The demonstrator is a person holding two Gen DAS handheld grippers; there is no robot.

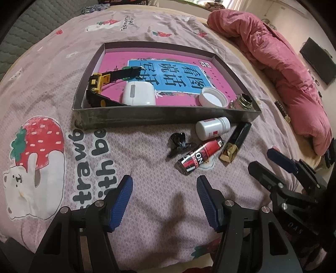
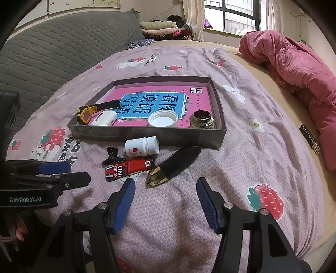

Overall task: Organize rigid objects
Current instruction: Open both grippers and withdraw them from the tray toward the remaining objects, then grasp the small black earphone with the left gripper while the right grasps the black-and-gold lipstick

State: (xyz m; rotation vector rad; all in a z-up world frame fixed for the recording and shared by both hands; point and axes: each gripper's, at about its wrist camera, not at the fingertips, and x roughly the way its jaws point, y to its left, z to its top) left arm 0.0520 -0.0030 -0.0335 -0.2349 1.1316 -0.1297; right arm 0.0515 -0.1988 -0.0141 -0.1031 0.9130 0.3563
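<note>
A shallow grey box (image 2: 147, 137) lay on the strawberry-print bedspread (image 2: 241, 159), holding a watch (image 2: 86, 113), a white cap (image 2: 162, 118) and a brass jar (image 2: 201, 120). Near it lay a white bottle (image 2: 141, 146), a red tube (image 2: 130, 167) and a black case (image 2: 174, 164). The right gripper (image 2: 166, 201) hovered with jaws apart.

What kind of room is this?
Most likely a bedroom: the strawberry-print bedsheet is spread over a bed, a rumpled pink quilt is heaped along its edge, and folded clothes are stacked by the window.

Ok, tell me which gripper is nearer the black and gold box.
Right. The right gripper hangs open just short of the black and gold box, whose gold end points at it. The left gripper, also open, sits further off, beyond the red can.
</note>
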